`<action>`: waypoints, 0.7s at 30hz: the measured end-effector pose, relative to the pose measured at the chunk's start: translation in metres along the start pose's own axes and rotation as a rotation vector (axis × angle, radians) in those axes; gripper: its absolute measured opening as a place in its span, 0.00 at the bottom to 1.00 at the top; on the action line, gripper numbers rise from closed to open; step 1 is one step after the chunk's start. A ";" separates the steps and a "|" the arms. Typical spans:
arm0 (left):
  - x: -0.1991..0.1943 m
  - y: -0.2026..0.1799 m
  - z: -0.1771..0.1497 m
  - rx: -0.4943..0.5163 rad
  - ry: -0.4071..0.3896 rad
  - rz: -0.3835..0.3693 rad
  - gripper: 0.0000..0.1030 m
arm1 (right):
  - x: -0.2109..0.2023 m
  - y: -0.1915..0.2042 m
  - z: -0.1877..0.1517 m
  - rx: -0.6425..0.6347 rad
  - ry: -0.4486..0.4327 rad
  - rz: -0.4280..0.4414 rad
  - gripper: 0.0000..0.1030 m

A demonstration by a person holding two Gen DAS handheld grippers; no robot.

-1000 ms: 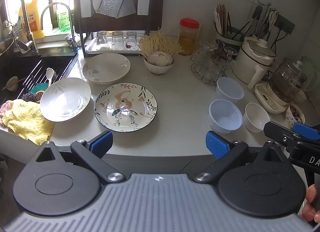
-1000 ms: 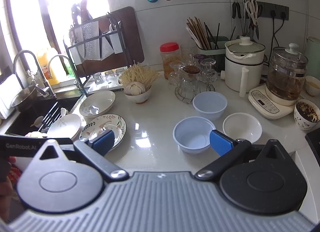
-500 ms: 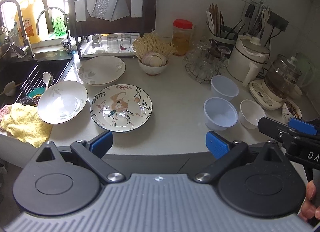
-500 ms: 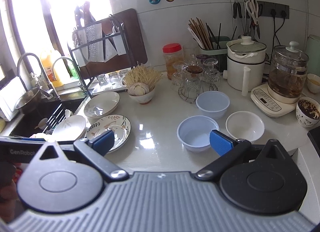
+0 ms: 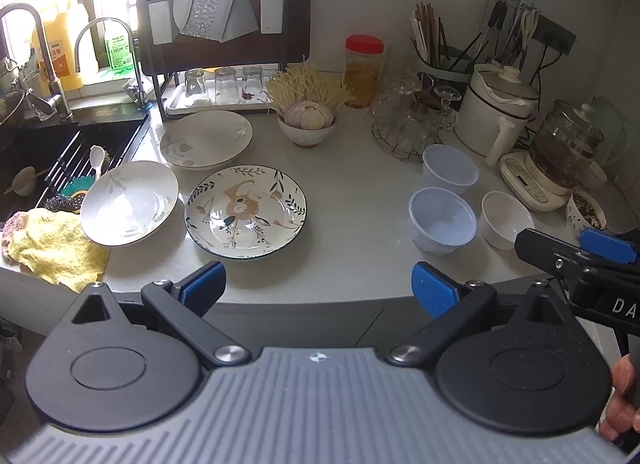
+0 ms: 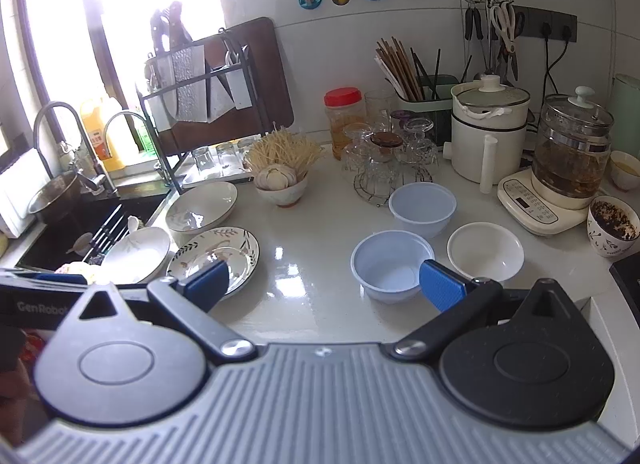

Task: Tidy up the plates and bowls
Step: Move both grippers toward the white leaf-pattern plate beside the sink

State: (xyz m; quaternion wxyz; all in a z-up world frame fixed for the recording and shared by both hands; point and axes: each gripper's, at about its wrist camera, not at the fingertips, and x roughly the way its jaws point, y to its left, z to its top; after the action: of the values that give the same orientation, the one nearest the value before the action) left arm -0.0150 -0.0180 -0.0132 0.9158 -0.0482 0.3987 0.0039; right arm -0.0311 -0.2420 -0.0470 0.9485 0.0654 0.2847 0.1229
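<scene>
A flower-patterned plate [image 5: 245,212] [image 6: 214,256] lies on the white counter, with two white leaf-print plates [image 5: 129,203] [image 5: 206,139] to its left and behind. Two pale blue plastic bowls [image 5: 443,220] [image 5: 450,170] and a small white bowl [image 5: 506,219] sit at the right; the right wrist view shows them too [image 6: 392,264] [image 6: 423,208] [image 6: 485,251]. My left gripper [image 5: 318,290] is open and empty, held before the counter's front edge. My right gripper [image 6: 322,284] is open and empty, above the counter's front, its right finger over the near blue bowl.
A sink [image 5: 48,160] with a yellow cloth [image 5: 52,248] is at the left. A dish rack [image 5: 224,44], a bowl of garlic and noodles [image 5: 308,120], a red-lidded jar [image 5: 364,72], upturned glasses [image 5: 412,120], a cooker [image 5: 496,112] and a kettle [image 5: 560,160] line the back.
Both grippers have drawn back and risen a little, so the counter looks slightly farther away. Both stay open. No dish has moved.
</scene>
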 end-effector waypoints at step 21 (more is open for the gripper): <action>0.005 0.009 -0.009 0.017 0.007 -0.016 0.98 | 0.004 -0.001 -0.002 0.008 0.000 -0.011 1.00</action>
State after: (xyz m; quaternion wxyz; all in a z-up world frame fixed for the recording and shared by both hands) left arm -0.0185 -0.0102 -0.0232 0.9147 -0.0438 0.4016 -0.0069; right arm -0.0294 -0.2418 -0.0511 0.9489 0.0677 0.2854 0.1164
